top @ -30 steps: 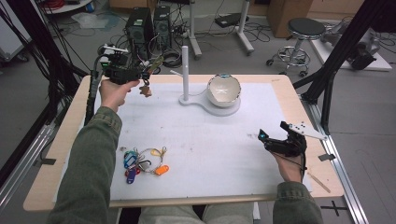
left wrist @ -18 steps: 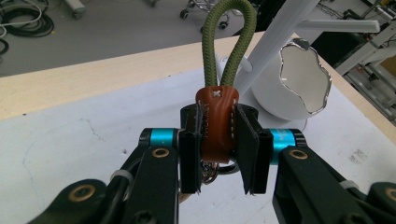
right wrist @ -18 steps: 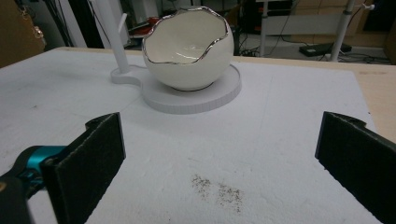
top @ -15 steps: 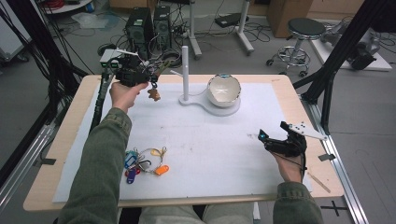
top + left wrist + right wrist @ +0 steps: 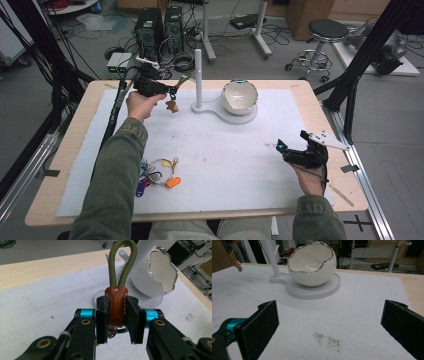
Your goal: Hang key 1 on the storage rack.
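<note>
Left gripper view shows the left tool (image 5: 117, 322) clenched on a brown leather keychain (image 5: 116, 303), its green loop (image 5: 121, 262) nearing the white post (image 5: 198, 77) upper centre; hanging remains. Right tool (image 5: 329, 322) gapes, idle.

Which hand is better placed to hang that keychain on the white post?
Left. The left gripper already clamps the keychain by its brown tab, green loop up, close to the white post. The right gripper sits open, far off.
</note>
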`<state>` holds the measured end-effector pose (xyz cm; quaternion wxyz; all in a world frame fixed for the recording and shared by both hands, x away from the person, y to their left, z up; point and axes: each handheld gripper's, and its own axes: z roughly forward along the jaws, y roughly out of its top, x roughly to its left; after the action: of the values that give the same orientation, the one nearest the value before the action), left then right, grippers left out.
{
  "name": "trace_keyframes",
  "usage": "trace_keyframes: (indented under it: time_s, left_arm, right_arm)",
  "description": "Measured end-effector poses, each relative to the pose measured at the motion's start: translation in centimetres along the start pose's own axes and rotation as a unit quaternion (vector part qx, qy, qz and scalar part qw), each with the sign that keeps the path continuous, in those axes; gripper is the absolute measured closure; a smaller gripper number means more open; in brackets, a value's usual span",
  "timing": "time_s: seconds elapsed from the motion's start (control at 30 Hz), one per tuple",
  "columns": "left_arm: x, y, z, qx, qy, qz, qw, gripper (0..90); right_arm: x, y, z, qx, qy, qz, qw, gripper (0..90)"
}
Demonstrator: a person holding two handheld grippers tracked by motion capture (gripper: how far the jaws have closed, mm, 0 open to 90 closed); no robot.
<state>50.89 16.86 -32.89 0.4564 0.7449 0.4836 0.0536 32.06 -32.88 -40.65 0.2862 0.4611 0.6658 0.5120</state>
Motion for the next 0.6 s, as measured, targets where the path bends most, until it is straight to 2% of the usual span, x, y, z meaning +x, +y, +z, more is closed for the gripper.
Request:
trace_keyframes:
  time_s: [0.1,0.2,0.43,0.6]
  left_arm:
    - [-0.1,-0.1,0.4,0.005,0.004,0.003,1.0,71.5]
    - [-0.2,-0.2,0.7,0.009,0.005,-0.004,0.9999,71.5]
    - [-0.5,-0.5,1.8,0.015,0.003,0.003,0.9999,71.2]
    - [-0.6,-0.6,2.2,0.015,0.013,0.009,0.9998,70.8]
  right_arm:
    - [0.0,0.0,0.0,0.002,0.0,0.0,1.0,0.7]
    - [0.0,0.0,0.0,0.002,0.0,-0.001,1.0,0.7]
    - [0.0,0.0,0.0,0.001,-0.002,-0.004,1.0,0.7]
    - [0.0,0.0,0.0,0.0,-0.003,-0.003,1.0,0.7]
